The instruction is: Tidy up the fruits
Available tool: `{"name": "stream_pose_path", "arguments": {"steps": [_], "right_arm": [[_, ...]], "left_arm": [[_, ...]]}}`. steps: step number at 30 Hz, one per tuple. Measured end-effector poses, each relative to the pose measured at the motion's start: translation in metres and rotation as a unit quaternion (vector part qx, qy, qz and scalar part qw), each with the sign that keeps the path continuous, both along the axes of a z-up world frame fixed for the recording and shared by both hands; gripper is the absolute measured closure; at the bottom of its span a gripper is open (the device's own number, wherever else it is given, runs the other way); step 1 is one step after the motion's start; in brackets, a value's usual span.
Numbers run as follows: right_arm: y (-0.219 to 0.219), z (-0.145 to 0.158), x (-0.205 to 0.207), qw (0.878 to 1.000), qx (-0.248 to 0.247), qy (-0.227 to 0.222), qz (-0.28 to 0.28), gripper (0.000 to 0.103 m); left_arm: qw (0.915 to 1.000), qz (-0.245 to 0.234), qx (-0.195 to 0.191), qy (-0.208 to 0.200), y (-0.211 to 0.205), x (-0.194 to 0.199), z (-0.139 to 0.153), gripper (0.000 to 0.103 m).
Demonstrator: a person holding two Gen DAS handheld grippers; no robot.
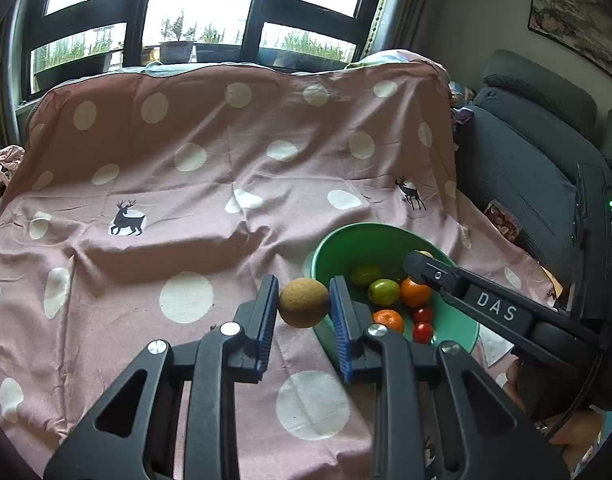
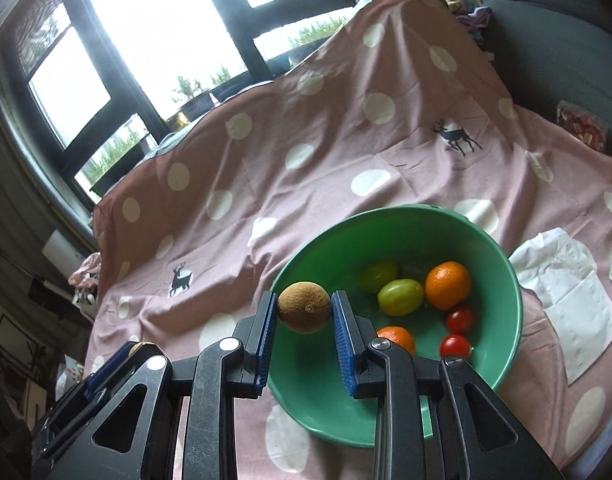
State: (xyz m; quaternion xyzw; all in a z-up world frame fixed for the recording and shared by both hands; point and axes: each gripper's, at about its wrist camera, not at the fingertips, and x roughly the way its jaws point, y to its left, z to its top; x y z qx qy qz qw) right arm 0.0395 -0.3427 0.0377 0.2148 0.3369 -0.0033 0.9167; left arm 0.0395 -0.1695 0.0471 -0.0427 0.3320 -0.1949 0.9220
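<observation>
Over pink spotted cloth (image 1: 186,168), near its front-right part: green bowl (image 1: 458,320) holds two oranges, two green fruits, two tomatoes. Left gripper (image 1: 304,300) clamps left kiwi (image 1: 304,302) just outside bowl's left rim. Right gripper (image 2: 304,308) clamps right kiwi (image 2: 304,307) above bowl's near-left rim; its arm crosses over bowl in left view. White tissue (image 2: 566,292) beside bowl's right. Grey sofa (image 1: 526,152) at cloth's right edge.

A brown kiwi (image 1: 303,302) hangs clamped at lower centre, beside the green bowl (image 1: 348,240). A second kiwi (image 2: 304,306) hangs over the rim. Inside lie two oranges (image 2: 448,285), green fruits (image 2: 400,297) and red tomatoes (image 2: 460,319).
</observation>
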Motion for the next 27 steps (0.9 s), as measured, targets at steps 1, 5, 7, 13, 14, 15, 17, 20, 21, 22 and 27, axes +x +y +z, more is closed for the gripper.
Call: {"name": "stream_pose_path", "arguments": {"steps": [1,5,7,13,14,15,17,20,21,22,27], "right_arm": [[-0.006,-0.001,-0.002,1.000,0.004,0.001,-0.003,0.074],[-0.023,-0.005,-0.002,1.000,0.008,0.013,-0.019,0.073],[-0.029,-0.009,-0.001,0.999,0.009,0.020,-0.025,0.073],[-0.046,-0.019,0.002,0.998,0.028,0.044,-0.035,0.073],[-0.048,-0.020,0.003,0.998,0.030,0.048,-0.036,0.073],[-0.049,-0.022,0.003,0.998,0.031,0.051,-0.036,0.073],[-0.051,-0.024,0.004,0.997,0.034,0.056,-0.036,0.073],[-0.052,-0.027,0.005,0.997,0.035,0.061,-0.035,0.073],[-0.052,-0.027,0.006,0.997,0.034,0.063,-0.035,0.073],[-0.052,-0.028,0.006,0.997,0.033,0.065,-0.035,0.073],[-0.056,-0.029,0.006,0.996,0.033,0.069,-0.043,0.073]], "left_arm": [[1.0000,-0.005,0.006,-0.003,-0.008,0.000,0.000,0.077],[0.9996,-0.025,0.013,0.003,-0.033,0.006,-0.007,0.077],[0.9992,-0.035,0.016,0.013,-0.044,0.010,-0.012,0.077],[0.9973,-0.051,0.025,0.046,-0.066,0.022,-0.031,0.077],[0.9970,-0.052,0.028,0.050,-0.068,0.023,-0.034,0.077],[0.9968,-0.052,0.031,0.053,-0.070,0.024,-0.036,0.077],[0.9962,-0.052,0.036,0.060,-0.073,0.026,-0.041,0.077],[0.9952,-0.054,0.037,0.072,-0.077,0.028,-0.047,0.077],[0.9949,-0.054,0.039,0.075,-0.078,0.029,-0.048,0.076],[0.9946,-0.055,0.041,0.078,-0.079,0.030,-0.050,0.076],[0.9938,-0.051,0.049,0.086,-0.081,0.030,-0.053,0.077]]}}
